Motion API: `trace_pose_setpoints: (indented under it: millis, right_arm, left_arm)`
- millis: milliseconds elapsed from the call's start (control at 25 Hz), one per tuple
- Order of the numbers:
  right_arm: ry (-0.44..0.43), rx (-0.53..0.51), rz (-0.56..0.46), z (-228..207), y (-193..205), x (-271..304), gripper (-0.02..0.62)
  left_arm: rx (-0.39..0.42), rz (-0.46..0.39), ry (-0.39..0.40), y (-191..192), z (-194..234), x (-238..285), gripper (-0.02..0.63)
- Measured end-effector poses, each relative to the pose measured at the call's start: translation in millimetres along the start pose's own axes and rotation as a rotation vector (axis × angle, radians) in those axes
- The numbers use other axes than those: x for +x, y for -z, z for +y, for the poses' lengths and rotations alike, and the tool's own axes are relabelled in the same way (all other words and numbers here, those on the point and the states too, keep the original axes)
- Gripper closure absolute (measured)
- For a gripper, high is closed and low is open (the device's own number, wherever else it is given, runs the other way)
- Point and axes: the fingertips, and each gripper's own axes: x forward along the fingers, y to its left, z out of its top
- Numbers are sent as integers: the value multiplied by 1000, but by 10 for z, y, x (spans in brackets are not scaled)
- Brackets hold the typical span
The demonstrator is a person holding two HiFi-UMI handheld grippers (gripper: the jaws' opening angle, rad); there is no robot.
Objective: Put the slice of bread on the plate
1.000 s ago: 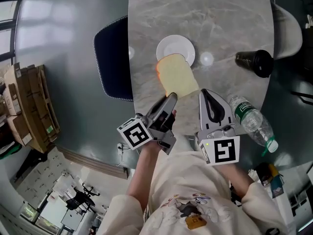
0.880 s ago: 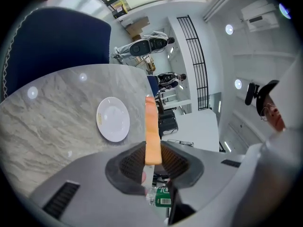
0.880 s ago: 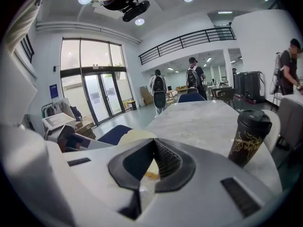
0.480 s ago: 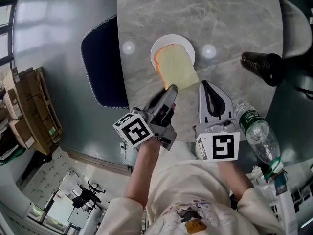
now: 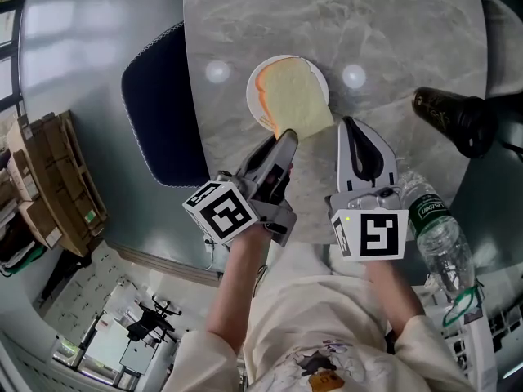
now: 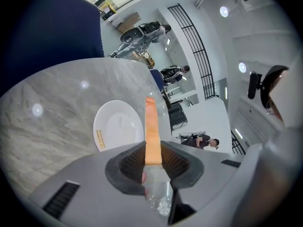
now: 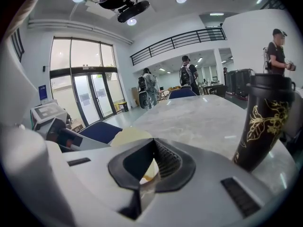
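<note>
On the grey, veined marble table point(image 5: 392, 23), the round, glossy white plate point(image 5: 252, 104) lies partly under the soft, pale slice of bread point(image 5: 296, 96) with its orange-brown crust. The left gripper point(image 5: 287, 136) pinches the slice by its near edge, so the carry looks nearly done. Laying it flat and letting go are left; the right gripper point(image 5: 350, 124) hovers just beside, ribbed dark pads pressed together on nothing.

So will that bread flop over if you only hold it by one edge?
Probably not much: the slice of bread sticks out nearly straight from the left gripper, which pinches just one edge, so it seems light and fairly stiff. It's thin, so a hard squeeze could dent or tear it.
</note>
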Motion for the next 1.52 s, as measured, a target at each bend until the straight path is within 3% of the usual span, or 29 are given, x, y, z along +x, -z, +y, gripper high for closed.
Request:
trace_pose_setpoints:
  millis: [160,320,640,840,1040,1520]
  right_arm:
    - [-3,26,23,-199,163,397,591]
    - [-28,22,30,-119,183,477,591]
    - [-71,21,45,69,269,429,591]
    - [-77,21,42,86,310,391,591]
    - [-85,11,43,106,313,369,591]
    - [-98,-52,41,199,204,67,591]
  left_arm:
    - [56,20,-56,-76,182,276,508]
    - [101,29,-97,-66,201,308,508]
    - [356,38,-298,-166,266,277,505]
    - [521,34,-441,-209,388,197,451]
    - [516,24,-447,-207,418,121,451]
    - [524,14,-379,-157,104,-81,453]
